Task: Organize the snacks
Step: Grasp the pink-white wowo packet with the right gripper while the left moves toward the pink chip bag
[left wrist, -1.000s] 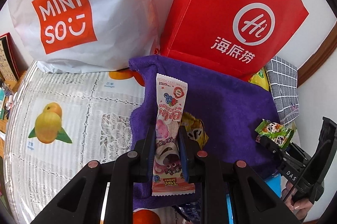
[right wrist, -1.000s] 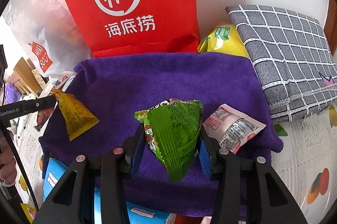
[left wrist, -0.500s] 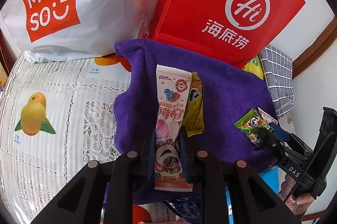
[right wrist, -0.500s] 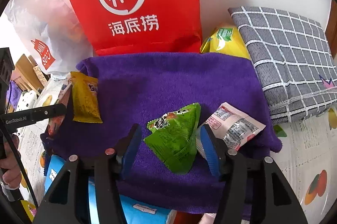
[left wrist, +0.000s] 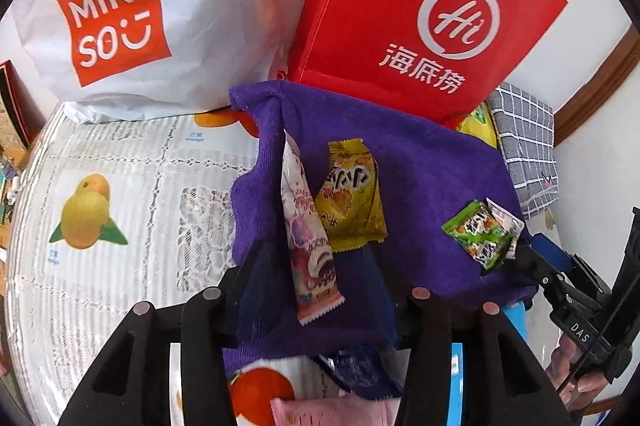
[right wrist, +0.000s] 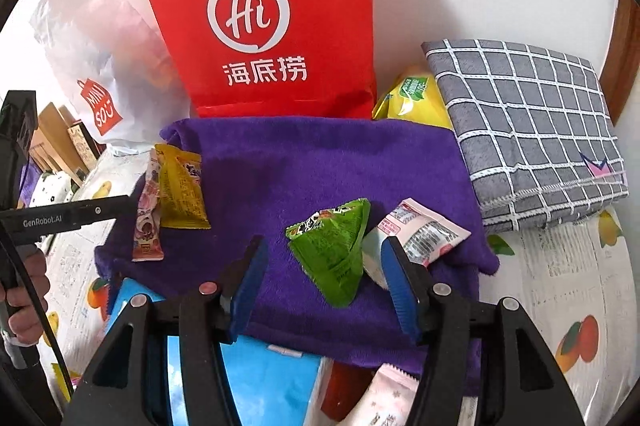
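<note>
A: Where do the snacks sit?

B: All four lie on the purple towel (left wrist: 432, 178). In the left wrist view the pink candy packet (left wrist: 306, 238) runs lengthwise through the middle of the frame, with the yellow snack packet (left wrist: 350, 202) touching its right edge. At the right of that frame the green triangular packet (left wrist: 478, 232) overlaps a white packet (left wrist: 506, 220).

A: And the left gripper (left wrist: 316, 290)?

B: Its fingers are opening. The pink packet's lower end lies between them, and neither finger presses on it.

A: The right gripper (right wrist: 324, 282)?

B: Its blue-padded fingers (right wrist: 250, 280) stand apart. In the right wrist view the green packet lies between them on the towel, clear of the left pad; the right one sits over the white packet's edge. Nothing is gripped.

A: Behind the towel?

B: A red paper bag (right wrist: 264, 14) stands upright at the top centre, a white Miniso bag (left wrist: 116, 22) to its left, and a grey checked cloth (right wrist: 532, 122) to the right, with a yellow pouch (right wrist: 412, 98) between bag and cloth. The desk (left wrist: 120, 186) carries a fruit-print lace cover.
</note>
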A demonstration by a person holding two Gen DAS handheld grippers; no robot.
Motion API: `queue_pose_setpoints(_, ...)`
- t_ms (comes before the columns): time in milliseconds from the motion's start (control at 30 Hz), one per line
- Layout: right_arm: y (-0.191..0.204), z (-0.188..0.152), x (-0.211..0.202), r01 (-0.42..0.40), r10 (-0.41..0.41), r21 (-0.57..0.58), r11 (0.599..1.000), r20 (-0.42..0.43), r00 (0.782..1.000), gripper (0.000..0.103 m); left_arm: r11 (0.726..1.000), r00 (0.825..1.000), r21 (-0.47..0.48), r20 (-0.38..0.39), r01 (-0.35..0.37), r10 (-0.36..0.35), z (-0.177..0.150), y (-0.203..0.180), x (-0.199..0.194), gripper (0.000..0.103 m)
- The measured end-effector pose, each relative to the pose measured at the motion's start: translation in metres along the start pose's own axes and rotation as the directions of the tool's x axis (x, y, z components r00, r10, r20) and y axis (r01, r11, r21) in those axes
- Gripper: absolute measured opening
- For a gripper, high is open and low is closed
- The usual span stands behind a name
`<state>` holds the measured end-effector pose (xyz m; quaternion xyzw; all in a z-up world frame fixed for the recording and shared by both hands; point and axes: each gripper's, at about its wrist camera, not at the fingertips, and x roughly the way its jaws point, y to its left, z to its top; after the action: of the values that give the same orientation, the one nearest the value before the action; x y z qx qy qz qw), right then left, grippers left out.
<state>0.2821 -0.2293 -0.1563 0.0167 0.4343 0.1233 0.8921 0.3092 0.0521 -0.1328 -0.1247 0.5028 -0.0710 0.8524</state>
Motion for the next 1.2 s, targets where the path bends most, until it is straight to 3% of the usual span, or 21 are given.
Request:
queue_pose_setpoints(200, 0.003, -0.013, -0.028, 0.014, -0.014, 0.002, 1.000, 0.029, 0.999, 0.058, 1.000, 1.000, 0.004, 0.016, -0.010, 0.010, -0.016, -0.001, -0.025, 0.047)
queue_pose_setpoints(400, -0.002, -0.030, -0.065, 0.078, -0.078, 0.003, 0.997, 0.064, 0.995, 0.058, 1.000, 0.999, 0.000, 0.047, -0.025, 0.025, -0.036, 0.004, -0.059, 0.050)
queue_pose_setpoints(700, -0.024, -0.064, -0.093, 0.119, -0.123, 0.068, 0.991, 0.047, 0.991, 0.058, 0.999, 0.997, -0.002, 0.069, -0.037, 0.037, -0.069, 0.007, -0.092, 0.050)
queue_pose_setpoints(900, -0.040, -0.084, -0.089, 0.125, -0.127, 0.115, 0.985, 0.016, 0.992, 0.057, 0.999, 0.997, 0.000, 0.065, -0.049, 0.048, -0.088, 0.010, -0.099, 0.050)
queue_pose_setpoints(1200, -0.046, -0.096, -0.051, 0.069, -0.063, 0.159, 0.985, -0.046, 0.997, 0.057, 0.998, 0.997, -0.027, 0.045, -0.060, 0.062, -0.101, 0.018, -0.091, 0.050)
